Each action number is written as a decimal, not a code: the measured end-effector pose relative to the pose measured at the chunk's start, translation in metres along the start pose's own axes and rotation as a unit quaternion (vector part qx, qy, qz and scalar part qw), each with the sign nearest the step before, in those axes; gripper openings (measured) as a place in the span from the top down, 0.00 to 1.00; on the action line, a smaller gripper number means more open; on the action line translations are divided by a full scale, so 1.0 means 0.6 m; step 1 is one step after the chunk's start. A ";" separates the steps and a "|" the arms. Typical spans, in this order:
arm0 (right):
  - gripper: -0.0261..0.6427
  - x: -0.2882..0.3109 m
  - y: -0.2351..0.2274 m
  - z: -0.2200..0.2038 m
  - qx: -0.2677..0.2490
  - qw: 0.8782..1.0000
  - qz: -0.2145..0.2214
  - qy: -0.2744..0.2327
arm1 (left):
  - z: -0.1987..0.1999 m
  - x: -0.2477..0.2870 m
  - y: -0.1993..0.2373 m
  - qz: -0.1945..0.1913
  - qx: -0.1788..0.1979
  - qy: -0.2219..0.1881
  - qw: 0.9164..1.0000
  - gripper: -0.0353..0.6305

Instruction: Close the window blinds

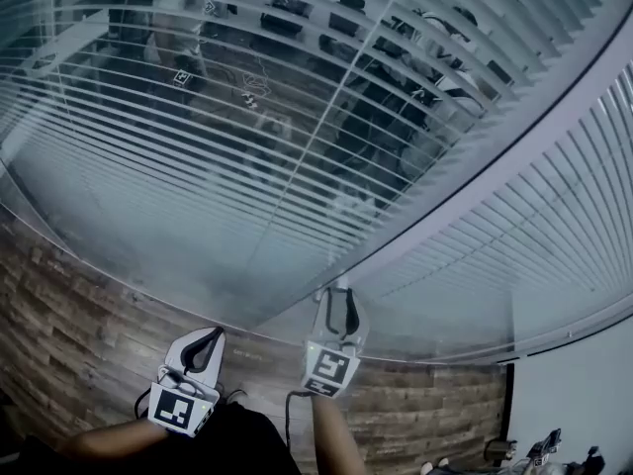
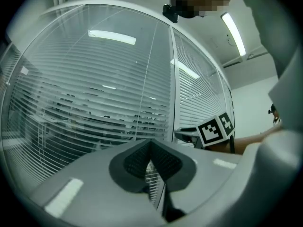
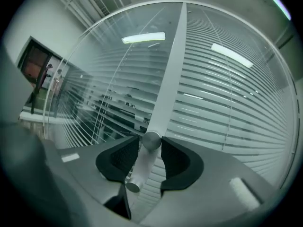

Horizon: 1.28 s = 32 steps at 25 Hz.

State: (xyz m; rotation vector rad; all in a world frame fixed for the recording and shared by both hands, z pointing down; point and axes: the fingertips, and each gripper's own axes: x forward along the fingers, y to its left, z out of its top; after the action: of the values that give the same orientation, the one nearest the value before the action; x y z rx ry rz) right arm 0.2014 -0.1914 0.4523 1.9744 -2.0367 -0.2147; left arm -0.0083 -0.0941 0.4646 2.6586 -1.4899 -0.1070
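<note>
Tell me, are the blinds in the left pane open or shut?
Open. The room behind shows through gaps in the left pane's blinds.

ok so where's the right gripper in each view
Head view: right gripper at bottom centre, tips at the lower end of the post.
Left gripper view: right gripper at middle right, beside the post, marker cube showing.
Right gripper view: right gripper at bottom centre, jaws open round a knob on the post.
Shared landmark: the white post.

The blinds (image 1: 247, 146) are viewed from head height, forward and downward, at close range. Both gripper views are aimed closely at the same blinds and frame post (image 3: 166, 79).
</note>
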 end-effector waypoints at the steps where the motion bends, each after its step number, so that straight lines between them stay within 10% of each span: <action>1: 0.73 0.004 0.000 -0.003 -0.012 1.000 -0.004 0.005 | -0.003 0.004 0.002 0.002 -0.002 0.002 1.000 0.94; 9: 0.77 0.013 -0.015 -0.010 0.132 0.991 0.004 -0.019 | -0.005 0.029 0.002 -0.003 -0.005 0.005 1.000 0.94; 14: 0.77 0.011 -0.020 -0.011 0.428 0.901 0.049 -0.046 | -0.004 0.022 0.005 -0.004 -0.008 0.006 1.000 0.94; 16: 0.77 0.010 -0.018 -0.011 0.451 0.890 0.051 -0.041 | -0.005 0.016 0.008 -0.003 -0.007 0.006 1.000 0.94; 23: 0.68 -0.002 -0.032 0.001 0.102 0.995 -0.020 -0.015 | -0.015 0.007 0.011 0.001 0.000 0.021 1.000 0.94; 28: 0.72 0.012 -0.007 -0.008 -0.075 0.997 -0.013 0.010 | -0.031 -0.005 0.014 0.001 0.001 0.028 1.000 0.94; 32: 0.77 0.014 -0.004 -0.002 -0.102 0.994 -0.023 -0.003 | -0.028 -0.006 0.014 0.005 0.001 0.029 1.000 0.94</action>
State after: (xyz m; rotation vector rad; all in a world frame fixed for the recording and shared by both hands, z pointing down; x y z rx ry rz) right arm 0.2037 -0.1997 0.4539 1.8977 -1.8906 -0.4226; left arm -0.0159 -0.0945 0.4822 2.6318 -1.4864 -0.0280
